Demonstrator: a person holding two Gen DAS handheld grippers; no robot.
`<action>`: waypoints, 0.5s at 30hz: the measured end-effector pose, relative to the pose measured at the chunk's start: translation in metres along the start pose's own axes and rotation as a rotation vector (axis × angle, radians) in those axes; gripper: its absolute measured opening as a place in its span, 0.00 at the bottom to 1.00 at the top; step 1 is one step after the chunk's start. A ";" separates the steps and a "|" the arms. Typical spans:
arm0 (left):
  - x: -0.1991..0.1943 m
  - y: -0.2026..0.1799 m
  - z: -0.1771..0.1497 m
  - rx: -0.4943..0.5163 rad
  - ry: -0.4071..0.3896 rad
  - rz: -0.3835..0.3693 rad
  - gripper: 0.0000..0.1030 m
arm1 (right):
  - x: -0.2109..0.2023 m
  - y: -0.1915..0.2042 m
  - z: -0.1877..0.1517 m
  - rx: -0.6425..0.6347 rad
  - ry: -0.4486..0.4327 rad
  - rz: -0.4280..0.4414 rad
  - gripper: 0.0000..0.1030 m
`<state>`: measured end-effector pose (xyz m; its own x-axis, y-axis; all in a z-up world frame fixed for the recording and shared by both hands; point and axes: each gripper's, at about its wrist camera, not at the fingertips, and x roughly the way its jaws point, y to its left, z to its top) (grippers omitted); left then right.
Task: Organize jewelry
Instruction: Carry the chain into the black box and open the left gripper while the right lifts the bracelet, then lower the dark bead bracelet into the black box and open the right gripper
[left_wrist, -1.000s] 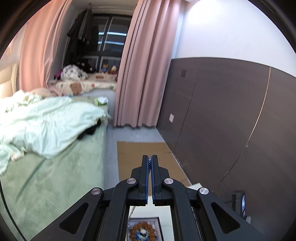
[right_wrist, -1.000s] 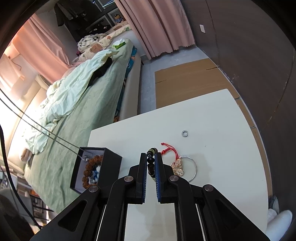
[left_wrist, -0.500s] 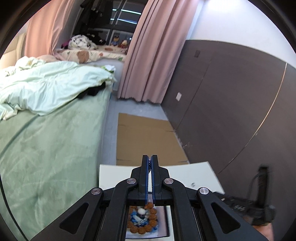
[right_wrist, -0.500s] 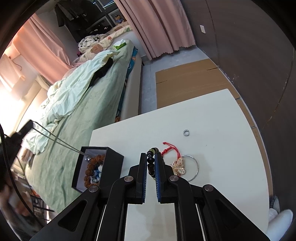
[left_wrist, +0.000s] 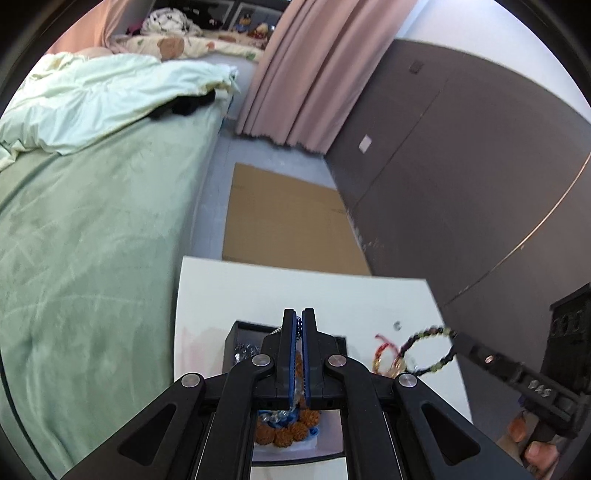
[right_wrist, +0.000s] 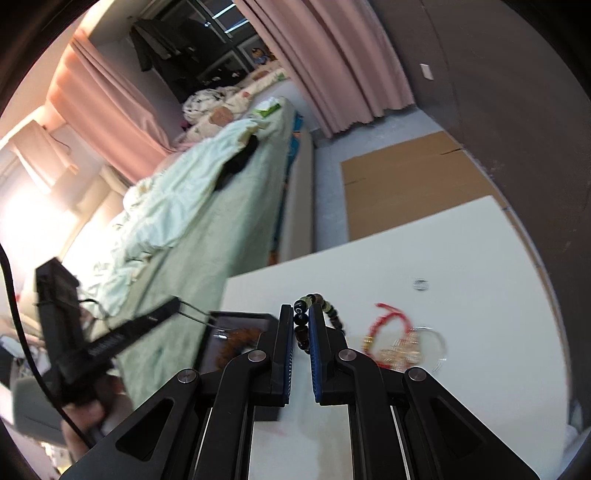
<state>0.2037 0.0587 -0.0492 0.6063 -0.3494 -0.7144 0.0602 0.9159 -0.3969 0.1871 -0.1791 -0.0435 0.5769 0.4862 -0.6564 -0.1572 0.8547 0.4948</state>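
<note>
Right wrist | white table (right_wrist: 461, 251) beside green bed (right_wrist: 207, 236) | fingers pinch beaded bracelet (right_wrist: 301, 321); left pressed together

Black box (left_wrist: 236, 338) holds brown beads (left_wrist: 291, 435); dark beaded bracelet (right_wrist: 301, 321), red cord (right_wrist: 388, 321), white table (right_wrist: 461, 258).

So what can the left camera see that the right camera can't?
Only the left wrist view shows the dark bead bracelet as a whole hanging loop, and the brown beads sharply. Only the right wrist view shows that bracelet pinched between the right gripper fingers, and a thin chain running from the left gripper to the black box. Both show the white table, red string and small ring.
</note>
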 end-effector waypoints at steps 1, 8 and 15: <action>0.002 0.002 0.001 -0.004 0.011 0.018 0.02 | 0.002 0.005 0.000 -0.004 -0.003 0.018 0.09; -0.014 0.024 0.009 -0.081 -0.020 0.022 0.73 | 0.021 0.039 -0.003 -0.022 0.003 0.150 0.09; -0.043 0.046 0.019 -0.142 -0.117 0.045 0.90 | 0.051 0.068 -0.011 -0.039 0.043 0.235 0.09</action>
<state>0.1951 0.1190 -0.0259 0.6944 -0.2762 -0.6644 -0.0763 0.8899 -0.4497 0.1968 -0.0939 -0.0498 0.4863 0.6789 -0.5500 -0.3147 0.7233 0.6146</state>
